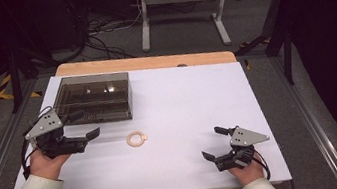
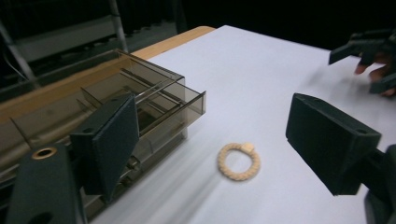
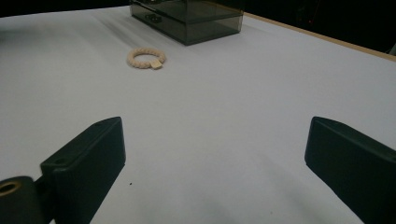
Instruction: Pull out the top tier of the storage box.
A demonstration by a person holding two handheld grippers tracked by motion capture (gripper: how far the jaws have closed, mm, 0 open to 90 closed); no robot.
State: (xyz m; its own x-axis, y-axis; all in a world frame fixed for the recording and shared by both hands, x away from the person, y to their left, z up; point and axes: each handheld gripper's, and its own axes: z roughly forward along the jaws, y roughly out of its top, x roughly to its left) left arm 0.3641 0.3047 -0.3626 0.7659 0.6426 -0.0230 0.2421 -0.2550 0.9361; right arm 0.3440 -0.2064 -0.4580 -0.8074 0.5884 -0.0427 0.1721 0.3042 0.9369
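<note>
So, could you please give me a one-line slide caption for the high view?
Two open grippers, left and right, flank a beaded bracelet beside a smoky plastic box.

smoked box (image 2: 116, 107) cut off, interior unclear

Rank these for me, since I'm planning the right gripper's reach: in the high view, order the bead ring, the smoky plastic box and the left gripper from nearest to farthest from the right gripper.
1. Bead ring: mid-table, up and left of the right gripper.
2. Left gripper: at the table's left edge, jaws apart.
3. Smoky plastic box: far left corner, behind the left gripper.
</note>
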